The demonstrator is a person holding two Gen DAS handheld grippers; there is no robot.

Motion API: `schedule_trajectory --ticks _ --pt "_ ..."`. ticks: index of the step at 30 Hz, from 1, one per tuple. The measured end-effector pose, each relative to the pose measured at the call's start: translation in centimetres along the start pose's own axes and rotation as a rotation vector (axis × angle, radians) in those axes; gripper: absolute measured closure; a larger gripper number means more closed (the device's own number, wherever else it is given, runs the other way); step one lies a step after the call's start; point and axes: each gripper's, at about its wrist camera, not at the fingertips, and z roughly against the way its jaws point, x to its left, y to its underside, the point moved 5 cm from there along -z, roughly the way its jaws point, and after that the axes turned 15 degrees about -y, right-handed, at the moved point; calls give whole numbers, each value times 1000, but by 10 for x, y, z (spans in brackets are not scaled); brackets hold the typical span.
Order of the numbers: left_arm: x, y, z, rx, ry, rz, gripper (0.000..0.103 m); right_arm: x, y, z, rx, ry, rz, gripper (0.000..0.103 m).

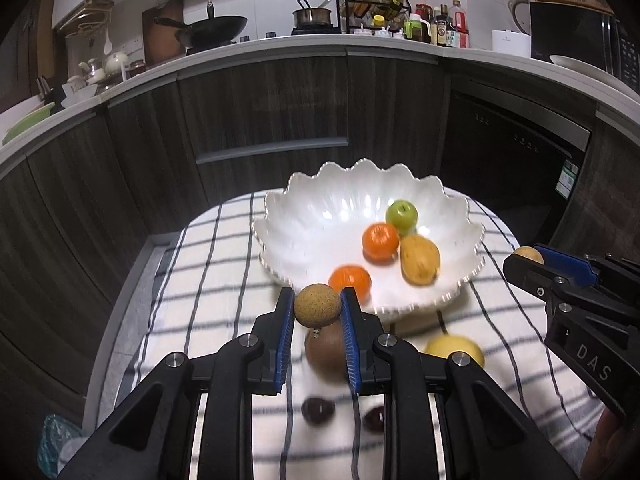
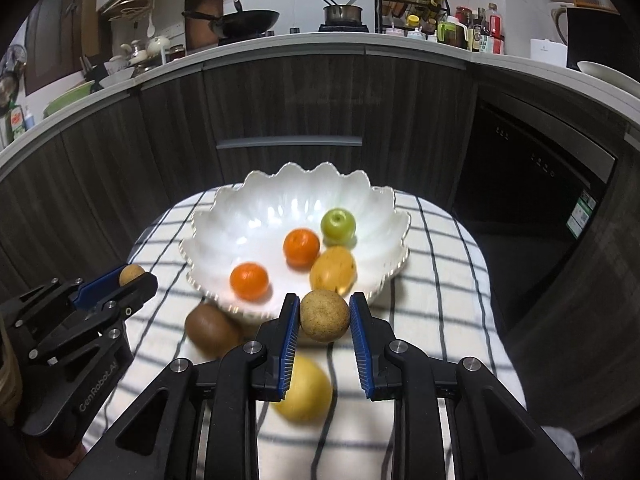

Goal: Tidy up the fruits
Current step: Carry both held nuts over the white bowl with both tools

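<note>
A white scalloped bowl on the checked cloth holds two oranges, a green apple and a yellow-brown pear. My left gripper is shut on a small tan round fruit, above the bowl's near rim. My right gripper is shut on a second tan round fruit, also near the rim. A brown kiwi and a yellow fruit lie on the cloth below.
Two dark red small fruits lie on the checked cloth nearer to me. Dark wood cabinets and a black appliance stand behind the small table. The counter above carries pans and bottles.
</note>
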Motion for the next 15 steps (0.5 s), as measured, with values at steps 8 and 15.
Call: schedule_trajectory --ticks 8,15 --pt "-7 -27 -40 6 8 11 79 -19 -27 -37 0 16 -27 76" --pt "-16 -43 -75 25 10 11 79 -39 -49 -71 9 39 -54 76"
